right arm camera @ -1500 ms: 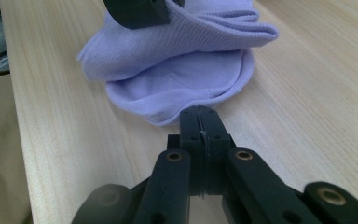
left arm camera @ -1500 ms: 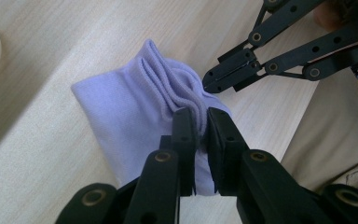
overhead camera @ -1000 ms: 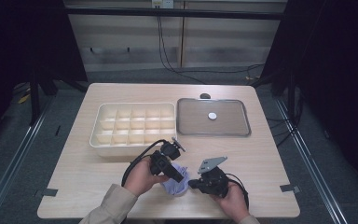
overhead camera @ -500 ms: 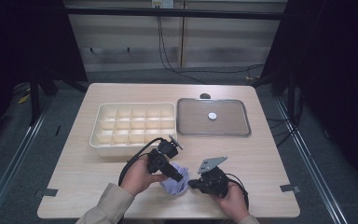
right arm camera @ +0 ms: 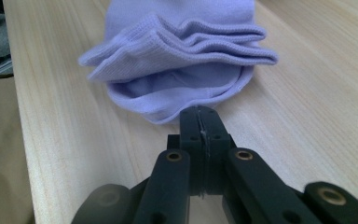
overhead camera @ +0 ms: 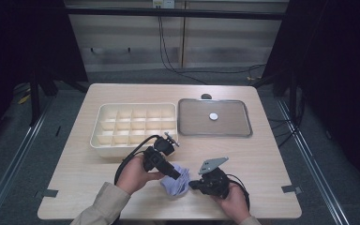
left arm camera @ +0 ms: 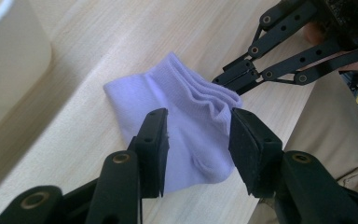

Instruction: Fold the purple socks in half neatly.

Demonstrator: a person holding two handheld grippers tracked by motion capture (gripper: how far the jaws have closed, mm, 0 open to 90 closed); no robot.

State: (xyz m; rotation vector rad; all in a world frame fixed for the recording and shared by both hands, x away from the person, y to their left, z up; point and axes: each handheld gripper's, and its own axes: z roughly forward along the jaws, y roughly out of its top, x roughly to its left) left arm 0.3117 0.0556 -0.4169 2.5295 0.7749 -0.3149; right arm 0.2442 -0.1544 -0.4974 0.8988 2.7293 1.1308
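Observation:
A folded pale purple sock (overhead camera: 174, 182) lies on the wooden table near its front edge. In the left gripper view the sock (left arm camera: 140, 88) sits below my left gripper (left arm camera: 198, 126). Its jaws have just been opening and now straddle the sock's toe end without pressing it. My right gripper (right arm camera: 200, 116) is shut, and its tips meet the lower lip of the sock's cuff (right arm camera: 177, 56), which looks pinched between them. From above, the left gripper (overhead camera: 176, 174) comes at the sock from the left and the right gripper (overhead camera: 192, 184) from the right.
A cream tray (overhead camera: 104, 138) with several square compartments stands behind the left hand, close to it. A metal tray (overhead camera: 243, 134) with a small white disc (overhead camera: 213, 116) lies at the back right. A small dark object (overhead camera: 206, 96) sits behind it.
My left gripper's jaws have spread apart over the sock, and the left hand has shifted slightly. The right gripper and the sock have stayed where they were.

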